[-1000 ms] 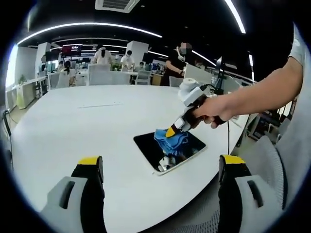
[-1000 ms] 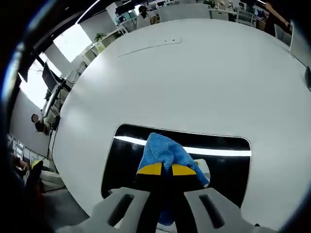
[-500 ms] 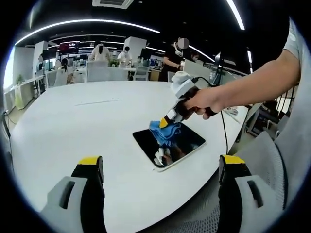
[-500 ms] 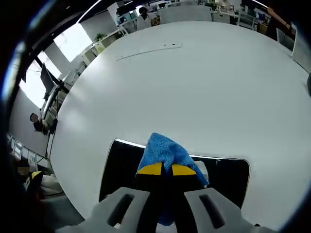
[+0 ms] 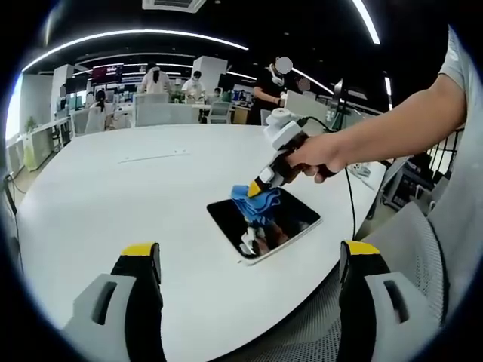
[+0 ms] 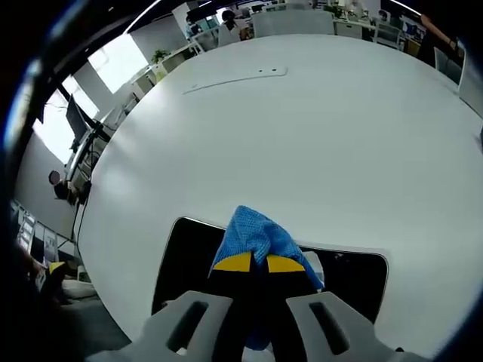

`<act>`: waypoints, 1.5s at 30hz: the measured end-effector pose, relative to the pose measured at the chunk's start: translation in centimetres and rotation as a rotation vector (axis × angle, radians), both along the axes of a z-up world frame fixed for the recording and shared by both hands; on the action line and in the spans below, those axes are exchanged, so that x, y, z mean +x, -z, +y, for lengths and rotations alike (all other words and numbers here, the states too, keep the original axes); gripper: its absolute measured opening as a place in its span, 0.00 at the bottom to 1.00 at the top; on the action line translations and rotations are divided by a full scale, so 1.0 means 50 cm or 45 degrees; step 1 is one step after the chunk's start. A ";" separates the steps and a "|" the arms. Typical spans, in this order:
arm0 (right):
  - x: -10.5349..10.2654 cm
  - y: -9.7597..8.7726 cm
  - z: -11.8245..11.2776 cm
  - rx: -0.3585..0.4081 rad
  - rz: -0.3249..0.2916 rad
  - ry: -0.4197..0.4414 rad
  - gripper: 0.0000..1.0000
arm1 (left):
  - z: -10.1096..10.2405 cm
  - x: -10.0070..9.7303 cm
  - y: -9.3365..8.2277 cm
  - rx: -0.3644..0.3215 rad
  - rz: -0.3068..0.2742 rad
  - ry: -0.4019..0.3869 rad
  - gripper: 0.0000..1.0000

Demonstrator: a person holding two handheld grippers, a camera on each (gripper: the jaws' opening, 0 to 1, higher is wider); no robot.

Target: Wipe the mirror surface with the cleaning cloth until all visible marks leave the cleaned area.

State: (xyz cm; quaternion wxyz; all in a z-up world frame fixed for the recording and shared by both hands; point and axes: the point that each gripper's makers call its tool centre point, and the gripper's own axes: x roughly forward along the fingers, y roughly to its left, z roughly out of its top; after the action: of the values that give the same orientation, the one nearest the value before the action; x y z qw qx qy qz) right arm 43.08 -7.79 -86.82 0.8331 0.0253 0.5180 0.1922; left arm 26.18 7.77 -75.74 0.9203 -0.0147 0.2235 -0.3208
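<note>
gleaming mirror (image 5: 266,222) on white table (image 5: 113,196)

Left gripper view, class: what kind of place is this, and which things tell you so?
Most likely an open-plan office: a large white table, desks and chairs behind it with people standing about, and long strip lights on a dark ceiling.

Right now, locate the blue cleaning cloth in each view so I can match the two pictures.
Left gripper view: the blue cleaning cloth sits right of centre, on the far end of the mirror, pinched by the right gripper.
Right gripper view: the cloth is low and central, bunched just beyond the yellow jaw tips, over the mirror.
Shared landmark: the dark rounded-corner mirror lying on the white table.
</note>
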 end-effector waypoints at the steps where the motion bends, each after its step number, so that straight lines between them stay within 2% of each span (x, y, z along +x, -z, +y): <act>1: -0.001 -0.001 0.000 0.000 -0.002 -0.002 0.00 | 0.000 0.000 0.000 0.000 0.000 0.000 0.98; 16: -0.012 -0.009 -0.042 -0.015 -0.011 0.021 0.00 | -0.001 -0.001 -0.001 0.005 -0.001 0.002 0.98; 18: -0.009 -0.007 -0.049 -0.018 -0.014 0.024 0.00 | 0.001 0.002 -0.005 0.003 -0.028 -0.005 0.99; 25: -0.007 -0.006 -0.061 -0.024 -0.016 0.023 0.00 | -0.003 -0.002 0.000 -0.003 0.002 0.008 0.99; 35: -0.002 -0.003 -0.100 -0.036 -0.013 0.054 0.00 | -0.003 -0.001 -0.001 0.004 -0.009 0.004 0.99; 45: -0.001 0.000 -0.118 -0.050 -0.012 0.068 0.00 | -0.001 -0.001 -0.002 0.005 -0.010 -0.001 0.99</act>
State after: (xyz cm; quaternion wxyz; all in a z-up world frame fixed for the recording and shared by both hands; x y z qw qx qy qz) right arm 43.03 -13.67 -86.82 0.8408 0.0220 0.5167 0.1598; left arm 26.14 7.74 -75.64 0.9213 -0.0116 0.2206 -0.3201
